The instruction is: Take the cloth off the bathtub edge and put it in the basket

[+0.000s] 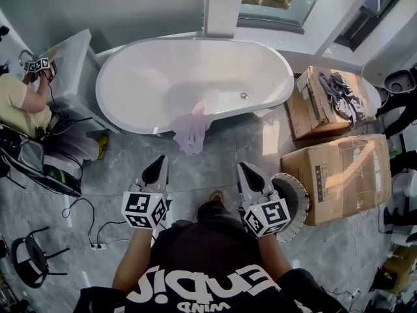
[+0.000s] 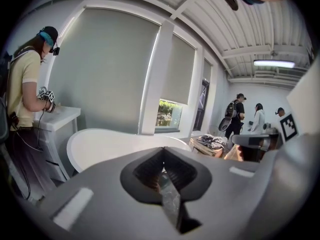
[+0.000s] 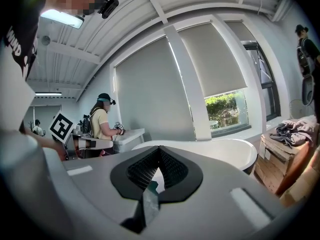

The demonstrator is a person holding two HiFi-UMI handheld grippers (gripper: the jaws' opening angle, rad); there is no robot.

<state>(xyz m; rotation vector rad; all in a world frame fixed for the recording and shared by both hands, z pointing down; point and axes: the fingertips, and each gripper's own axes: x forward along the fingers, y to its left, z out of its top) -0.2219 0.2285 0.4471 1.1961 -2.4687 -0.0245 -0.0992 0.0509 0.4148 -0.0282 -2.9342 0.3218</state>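
Pink soft cloth point(image 1: 191, 133) hangs over the near edge of the white oval bathtub point(image 1: 143, 77), ahead of both empty pressed-together tools, nearer the left tool point(image 1: 157, 169) than the right tool point(image 1: 246, 172).

Beneath me the grey marbled floor point(image 1: 215, 168) carries the white bathtub point(image 1: 163, 77) (pinkish cloth point(image 1: 191, 130) draped over its near edge), a large cardboard box point(image 1: 342, 175) at my right, and a white basket point(image 1: 298, 194) just beside it.
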